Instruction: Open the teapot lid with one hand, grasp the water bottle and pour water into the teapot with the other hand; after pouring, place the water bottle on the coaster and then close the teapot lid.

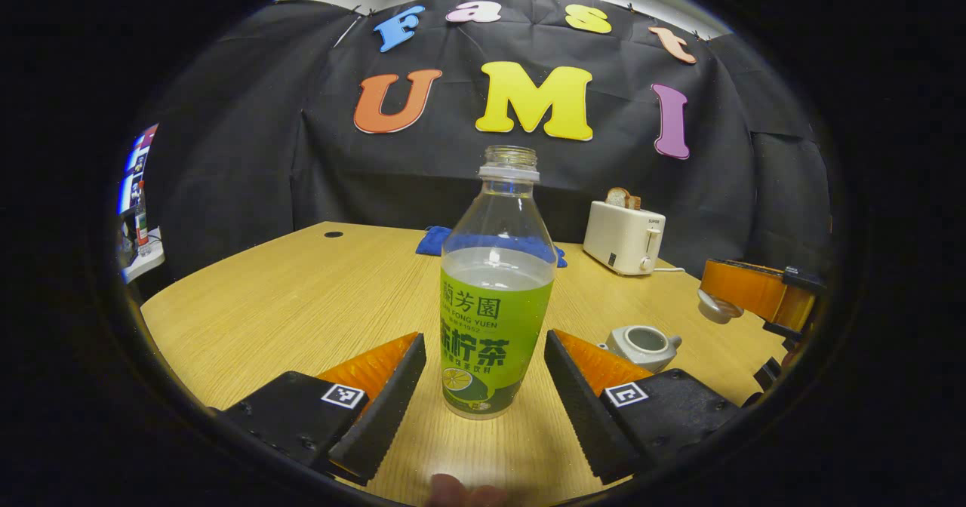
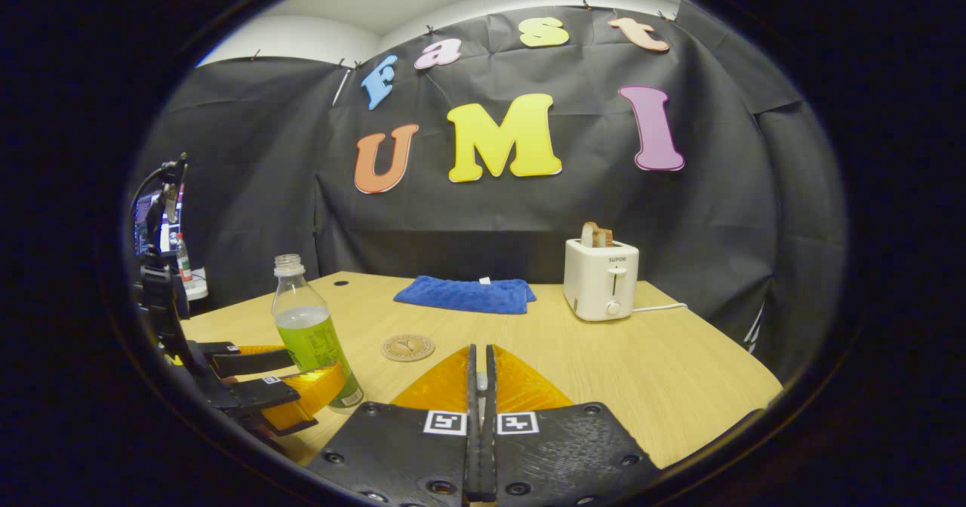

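Left hand-held gripper [image 1: 483,386]: fingers spread either side of the water bottle [image 1: 494,296] at frame centre, not touching, likely lining up a grasp. Bottle uncapped, upright on the desk [image 1: 302,303], about half full. Teapot [image 1: 643,345] at lower right, lid off, inside hard to read. Right hand-held gripper [image 2: 481,386]: fingers nearly together on something small, probably the lid. Coaster [image 2: 407,347] bare, centre-left.

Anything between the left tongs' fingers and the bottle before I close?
Nothing. In the left gripper view the bottle stands between the open left tongs, with bare table in the gap on either side.
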Demonstrator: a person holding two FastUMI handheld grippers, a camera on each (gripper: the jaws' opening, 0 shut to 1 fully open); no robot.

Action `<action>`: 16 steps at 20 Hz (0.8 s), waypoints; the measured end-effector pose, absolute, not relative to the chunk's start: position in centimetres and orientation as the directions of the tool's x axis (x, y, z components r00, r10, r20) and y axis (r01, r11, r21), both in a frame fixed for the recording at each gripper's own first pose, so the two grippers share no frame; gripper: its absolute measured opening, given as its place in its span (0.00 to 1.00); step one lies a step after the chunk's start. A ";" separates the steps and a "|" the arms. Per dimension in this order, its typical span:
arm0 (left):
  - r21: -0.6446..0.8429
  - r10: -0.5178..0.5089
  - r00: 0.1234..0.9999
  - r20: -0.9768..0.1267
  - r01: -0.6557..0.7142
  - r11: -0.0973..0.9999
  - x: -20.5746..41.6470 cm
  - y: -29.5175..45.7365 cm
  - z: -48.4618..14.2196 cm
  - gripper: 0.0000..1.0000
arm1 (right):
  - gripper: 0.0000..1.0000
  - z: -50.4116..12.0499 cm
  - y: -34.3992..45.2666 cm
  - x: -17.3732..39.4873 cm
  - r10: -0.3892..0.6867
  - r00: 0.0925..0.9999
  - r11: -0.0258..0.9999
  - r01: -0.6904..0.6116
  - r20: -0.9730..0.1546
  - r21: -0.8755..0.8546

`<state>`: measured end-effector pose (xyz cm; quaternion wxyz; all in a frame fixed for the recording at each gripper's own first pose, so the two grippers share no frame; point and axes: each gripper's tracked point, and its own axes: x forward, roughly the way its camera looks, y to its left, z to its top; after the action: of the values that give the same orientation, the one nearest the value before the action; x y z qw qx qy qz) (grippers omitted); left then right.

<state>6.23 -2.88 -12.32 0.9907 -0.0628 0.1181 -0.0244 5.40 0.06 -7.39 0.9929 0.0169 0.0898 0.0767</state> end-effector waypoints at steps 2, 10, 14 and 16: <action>-0.100 -0.052 0.969 -0.240 0.028 0.995 6.6 -2.7 -12.7 0.99 | 0.00 -7.0 -0.2 5.3 0.153 0.973 0.988 -0.148 -0.170 0.042; -0.085 -0.038 0.958 -0.284 0.015 0.996 7.3 -2.1 -13.8 0.86 | 0.00 -6.8 0.0 4.8 0.169 0.970 0.986 -0.166 -0.173 0.031; 0.053 0.023 0.952 -0.305 -0.007 0.999 7.1 -0.9 -12.8 0.78 | 0.00 -7.1 -0.9 4.8 0.164 0.971 0.986 -0.157 -0.175 0.056; 0.140 0.058 0.951 -0.304 -0.016 0.990 6.8 0.2 -12.0 0.77 | 0.00 -7.2 -1.2 4.8 0.167 0.969 0.985 -0.158 -0.180 0.066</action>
<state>6.81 0.21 -11.99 0.9853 0.0683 0.1555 0.0189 4.82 -1.18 -7.18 0.9920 0.0254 0.0926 0.0818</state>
